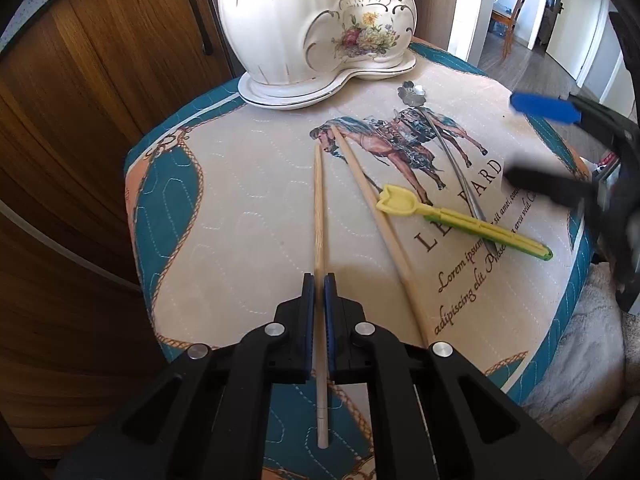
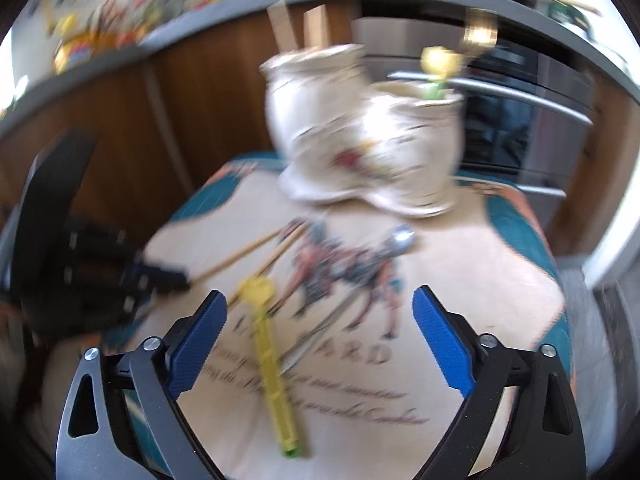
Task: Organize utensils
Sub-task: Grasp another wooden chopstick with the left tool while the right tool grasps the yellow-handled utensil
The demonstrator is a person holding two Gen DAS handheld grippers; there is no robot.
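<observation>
- The left gripper (image 1: 319, 280) is clamped on a wooden chopstick (image 1: 319, 216), its blue pads pressed against both sides of the stick, which lies on a printed quilted cloth (image 1: 248, 200) covering a small table.
- A second chopstick (image 1: 376, 208) lies just beside the first, angled away towards the horse-and-rider print (image 1: 396, 140).
- A yellow plastic scoop (image 1: 460, 218) with a green end rests across a flower-headed metal spoon (image 1: 440, 136), its head touching the second chopstick.
- Writing on the cloth reads "Lorem ipsum" and "adipiscing elit"; larger capitals are partly covered, with "ARD" legible.
- The right gripper (image 2: 316, 340) hangs over the scoop, its jaws spread wide and holding nothing.
- A cream twin-pot ceramic holder (image 1: 312, 24) with painted flowers and gilt trim stands at the cloth's far edge; the blurred right wrist view shows utensils in it.
</observation>
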